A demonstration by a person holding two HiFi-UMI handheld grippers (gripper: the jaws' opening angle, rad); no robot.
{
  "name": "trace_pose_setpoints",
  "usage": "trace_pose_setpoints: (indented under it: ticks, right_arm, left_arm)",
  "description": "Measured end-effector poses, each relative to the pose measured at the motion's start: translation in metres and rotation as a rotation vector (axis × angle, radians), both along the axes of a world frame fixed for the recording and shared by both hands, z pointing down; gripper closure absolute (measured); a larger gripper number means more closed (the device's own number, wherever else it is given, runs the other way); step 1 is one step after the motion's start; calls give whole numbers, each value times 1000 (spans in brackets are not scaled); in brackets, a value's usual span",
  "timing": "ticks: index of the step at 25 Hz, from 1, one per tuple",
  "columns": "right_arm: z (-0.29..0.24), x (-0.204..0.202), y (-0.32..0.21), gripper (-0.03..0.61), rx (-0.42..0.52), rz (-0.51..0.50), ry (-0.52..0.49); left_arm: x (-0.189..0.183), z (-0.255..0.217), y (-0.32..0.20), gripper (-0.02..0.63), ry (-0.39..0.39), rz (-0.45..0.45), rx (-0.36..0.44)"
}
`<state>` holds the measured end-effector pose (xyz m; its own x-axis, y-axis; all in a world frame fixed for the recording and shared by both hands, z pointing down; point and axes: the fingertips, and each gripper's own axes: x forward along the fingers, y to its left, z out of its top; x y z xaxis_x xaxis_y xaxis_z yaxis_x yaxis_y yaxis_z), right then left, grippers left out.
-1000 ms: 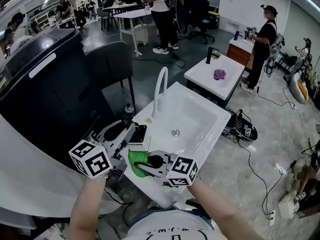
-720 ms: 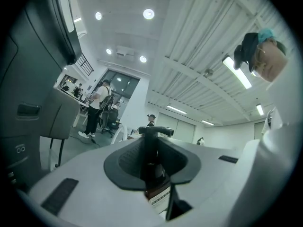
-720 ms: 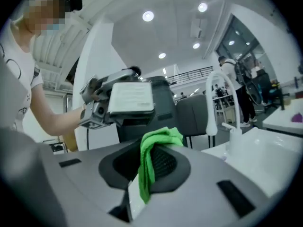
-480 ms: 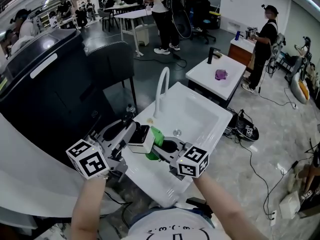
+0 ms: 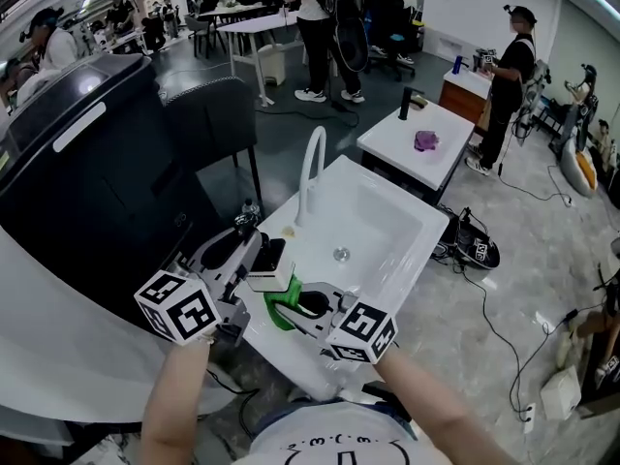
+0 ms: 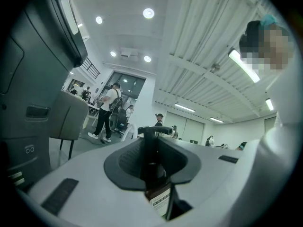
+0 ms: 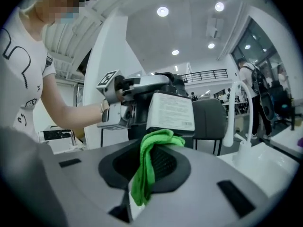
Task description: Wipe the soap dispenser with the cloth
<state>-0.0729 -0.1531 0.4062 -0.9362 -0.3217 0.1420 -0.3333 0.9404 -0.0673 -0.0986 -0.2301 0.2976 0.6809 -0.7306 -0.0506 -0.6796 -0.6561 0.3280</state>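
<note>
Clamped the dispenser (image 5: 272, 267) between the left gripper's (image 5: 254, 257) narrowly parted jaws, over the sink's (image 5: 423, 232) near edge. Pinched the cloth (image 5: 280, 309) in the right gripper (image 5: 296, 308), up against the dispenser's lower edge.

1. The soap dispenser (image 5: 272, 264) sits between the jaws of the left gripper (image 5: 254, 250), above the near-left rim of the sink (image 5: 387, 231).
2. The cloth (image 5: 280, 310) is clamped in the right gripper (image 5: 295, 310), just below the dispenser and up against its lower edge.
3. The faucet (image 5: 310, 172) stands at the sink's far-left edge, behind the dispenser.
4. A table (image 5: 397, 151) lies behind the sink, to the right, with a bottle (image 5: 404, 105) on its far end.
5. A chair (image 5: 208, 114) stands left of the faucet.
</note>
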Motion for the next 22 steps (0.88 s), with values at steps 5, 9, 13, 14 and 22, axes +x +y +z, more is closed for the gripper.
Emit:
trace_pose_setpoints:
  ticks: [5, 9, 13, 14, 22]
  right_arm:
    - [0, 4, 14, 528, 24, -17, 14]
    - [-8, 21, 12, 528, 34, 22, -4]
    - [-42, 38, 5, 528, 86, 74, -82]
    - [-54, 42, 2, 528, 97, 87, -110]
    - [-92, 50, -17, 526, 118, 122, -183]
  left_arm:
    - [-4, 7, -1, 520, -7, -28, 9]
    - [-5, 13, -3, 520, -39, -71, 35]
    - [-8, 19, -3, 518, -88, -88, 48]
    - [-7, 22, -2, 518, -116, -87, 51]
    - [23, 71, 15, 518, -500, -69, 169]
